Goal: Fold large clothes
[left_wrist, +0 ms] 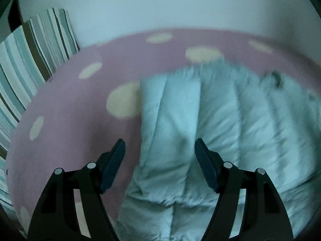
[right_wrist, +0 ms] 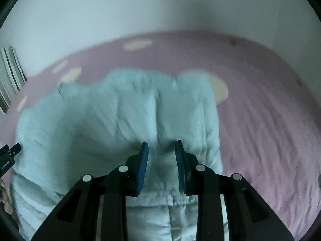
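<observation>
I find the padded jacket (left_wrist: 210, 120) partly folded on the bed (left_wrist: 76, 104); final folds remain. Left gripper (left_wrist: 159, 150) wide, empty; right gripper (right_wrist: 161, 152) narrowly parted, gripping nothing.

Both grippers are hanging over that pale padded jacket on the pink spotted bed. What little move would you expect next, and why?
Probably a short reach down to pinch the jacket's near edge again. Neither the left gripper nor the right gripper holds any cloth, both are open, and the jacket looks only partly folded on the bedspread.

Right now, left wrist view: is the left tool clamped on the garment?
No. The left tool stands wide open above the pale quilted garment, its pads clear of the fabric.
</observation>
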`<state>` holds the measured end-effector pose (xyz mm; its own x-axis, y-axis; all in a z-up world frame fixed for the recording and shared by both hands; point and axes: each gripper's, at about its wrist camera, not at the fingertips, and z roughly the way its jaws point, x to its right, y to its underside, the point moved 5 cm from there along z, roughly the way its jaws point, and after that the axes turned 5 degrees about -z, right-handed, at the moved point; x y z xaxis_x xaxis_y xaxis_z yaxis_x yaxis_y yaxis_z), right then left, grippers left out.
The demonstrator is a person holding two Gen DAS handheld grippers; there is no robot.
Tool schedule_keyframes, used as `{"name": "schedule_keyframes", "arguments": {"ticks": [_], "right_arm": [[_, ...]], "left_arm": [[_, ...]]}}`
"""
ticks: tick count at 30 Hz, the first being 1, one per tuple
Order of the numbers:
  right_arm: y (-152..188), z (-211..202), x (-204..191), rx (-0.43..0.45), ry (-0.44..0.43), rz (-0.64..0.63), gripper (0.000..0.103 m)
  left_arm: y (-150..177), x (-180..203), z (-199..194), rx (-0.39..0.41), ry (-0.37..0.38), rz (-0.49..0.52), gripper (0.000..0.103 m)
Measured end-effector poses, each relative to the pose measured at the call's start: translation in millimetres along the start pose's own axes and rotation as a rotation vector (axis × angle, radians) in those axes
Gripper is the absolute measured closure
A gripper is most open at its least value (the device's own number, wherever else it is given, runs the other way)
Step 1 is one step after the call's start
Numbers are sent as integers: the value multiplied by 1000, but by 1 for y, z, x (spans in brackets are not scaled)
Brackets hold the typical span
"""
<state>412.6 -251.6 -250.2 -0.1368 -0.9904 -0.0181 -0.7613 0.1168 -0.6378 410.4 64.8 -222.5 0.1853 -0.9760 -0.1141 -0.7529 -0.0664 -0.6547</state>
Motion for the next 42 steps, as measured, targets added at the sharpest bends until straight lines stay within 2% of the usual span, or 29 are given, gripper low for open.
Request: {"name": "schedule_keyframes", "arguments": {"ticks": [2, 5, 9, 11, 15, 19, 22, 24, 26, 29, 31, 34, 38, 39, 42], "right_arm": [[-12, -1, 0, 17, -13, 10, 63], [-24, 13, -2, 15, -5, -1, 63], [-24, 43, -7, -40, 10, -19, 63], [-15, 60, -13, -86, 20, -41, 62], [-9, 69, -16, -90, 45, -71, 62], [-17, 46, -16, -55, 52, -50, 62], [-18, 17, -32, 10, 4, -49, 62], [-12, 9, -43, 20, -29, -67, 62], [-2, 9, -58, 3, -62, -96, 62], [10, 28, -73, -56, -63, -134, 61], [19, 39, -70, -85, -59, -149, 60], [17, 33, -68, -67, -63, -147, 59], [24, -7, -54, -34, -88, -118, 45], [28, -23, -47, -12, -84, -121, 40], [50, -66, -22, 28, -62, -112, 33]], "left_arm": [[-13, 8, -2, 36, 17, 4, 32], [-22, 16, 20, 4, 14, 2, 32], [-16, 27, 54, -72, -5, 23, 32], [-10, 30, 64, -85, -15, 46, 30], [-6, 33, 71, -95, -21, 57, 29], [-12, 32, 43, -49, -59, 48, 30], [-12, 34, 16, 5, -6, 9, 30], [-9, 42, 9, 18, 33, 8, 30], [-2, 55, 15, -10, 63, 29, 30], [11, 68, 36, -75, 48, 86, 30], [17, 72, 49, -92, 36, 103, 27], [14, 70, 45, -85, 24, 106, 25], [18, 53, 16, -70, 60, 73, 25], [23, 44, 4, -56, 64, 60, 25], [44, 9, -28, -34, 80, 9, 25]]}}
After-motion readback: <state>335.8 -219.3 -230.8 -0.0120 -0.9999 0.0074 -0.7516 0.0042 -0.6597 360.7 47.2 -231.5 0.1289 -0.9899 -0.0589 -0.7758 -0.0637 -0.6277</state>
